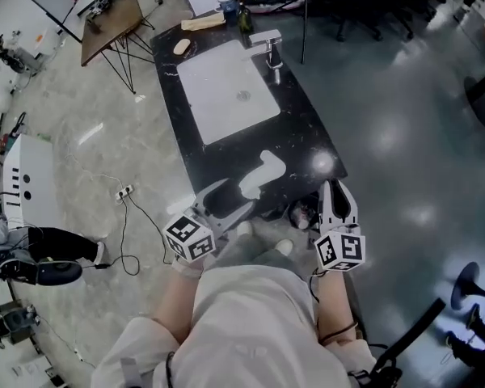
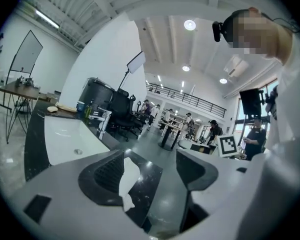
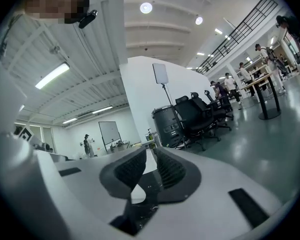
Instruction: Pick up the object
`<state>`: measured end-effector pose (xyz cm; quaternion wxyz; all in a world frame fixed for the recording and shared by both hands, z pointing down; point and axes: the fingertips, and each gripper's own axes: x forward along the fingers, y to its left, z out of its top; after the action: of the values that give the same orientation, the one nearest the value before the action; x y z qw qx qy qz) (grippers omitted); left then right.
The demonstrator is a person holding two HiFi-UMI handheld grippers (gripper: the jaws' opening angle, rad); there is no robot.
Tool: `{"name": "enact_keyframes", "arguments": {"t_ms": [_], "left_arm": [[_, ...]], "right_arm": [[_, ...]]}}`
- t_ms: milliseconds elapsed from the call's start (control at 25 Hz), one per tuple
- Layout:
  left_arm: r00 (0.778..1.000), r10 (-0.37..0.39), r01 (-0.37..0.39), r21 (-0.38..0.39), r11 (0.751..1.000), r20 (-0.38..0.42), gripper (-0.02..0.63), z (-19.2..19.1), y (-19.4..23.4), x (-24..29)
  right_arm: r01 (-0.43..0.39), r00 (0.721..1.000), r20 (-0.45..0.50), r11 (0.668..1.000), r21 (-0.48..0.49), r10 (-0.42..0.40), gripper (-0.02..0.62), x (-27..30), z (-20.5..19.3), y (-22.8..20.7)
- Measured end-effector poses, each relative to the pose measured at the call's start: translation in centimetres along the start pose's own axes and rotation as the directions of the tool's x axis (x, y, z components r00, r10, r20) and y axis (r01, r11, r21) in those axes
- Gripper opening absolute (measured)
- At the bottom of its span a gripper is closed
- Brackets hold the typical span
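A white, sock-shaped soft object [image 1: 263,172] lies on the near end of the black counter [image 1: 307,136]. My left gripper [image 1: 230,200] sits just before its near end with the jaws open. In the left gripper view that object [image 2: 127,176] lies on the counter by the left finger [image 2: 107,174], free of both pads. My right gripper [image 1: 337,191] hangs at the counter's near right corner, shut with nothing in it. The right gripper view shows that gripper [image 3: 150,166] with its ribbed pads together.
A white sink basin [image 1: 226,91] fills the counter's middle, with a faucet [image 1: 268,45] behind it. A tan lump [image 1: 181,47], a wooden board [image 1: 202,23] and a bottle [image 1: 244,14] stand at the far end. A power strip [image 1: 124,191] with cables lies on the floor at left.
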<state>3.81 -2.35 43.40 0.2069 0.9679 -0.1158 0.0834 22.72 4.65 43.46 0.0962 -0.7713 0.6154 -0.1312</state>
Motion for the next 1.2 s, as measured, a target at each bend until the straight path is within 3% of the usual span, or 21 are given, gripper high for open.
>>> {"name": "enact_keyframes", "arguments": {"t_ms": [120, 320, 480, 680, 880, 1200], "left_arm": [[0.999, 0.004, -0.005, -0.024, 1.000, -0.047, 0.324, -1.6, 1.0, -0.7], [0.990, 0.054, -0.054, 0.005, 0.999, -0.133, 0.336, -3.9, 3.0, -1.3], [0.977, 0.086, -0.085, 0.013, 0.996, -0.195, 0.341, -5.9, 3.7, -1.3], [0.951, 0.138, -0.122, 0.075, 0.990, -0.276, 0.347, -7.9, 5.0, -0.7], [0.934, 0.160, -0.124, 0.129, 0.984, -0.320, 0.354, -9.5, 6.3, 0.6], [0.912, 0.155, -0.120, 0.113, 0.986, -0.380, 0.364, -11.6, 8.6, 3.1]], "right_arm": [[-0.019, 1.000, -0.024, 1.000, -0.007, 0.019, 0.080, 1.2, -0.7, 1.2], [-0.074, 0.993, -0.093, 0.997, -0.026, 0.071, 0.080, 3.1, -2.5, 3.4], [-0.114, 0.985, -0.135, 0.992, -0.058, 0.106, 0.080, 5.0, -3.4, 4.6], [-0.185, 0.963, -0.216, 0.978, -0.100, 0.160, 0.091, 7.8, -4.6, 6.4], [-0.264, 0.915, -0.348, 0.955, -0.138, 0.203, 0.183, 10.4, -7.2, 7.5], [-0.381, 0.807, -0.539, 0.910, -0.165, 0.241, 0.262, 13.2, -11.8, 9.5]]}}
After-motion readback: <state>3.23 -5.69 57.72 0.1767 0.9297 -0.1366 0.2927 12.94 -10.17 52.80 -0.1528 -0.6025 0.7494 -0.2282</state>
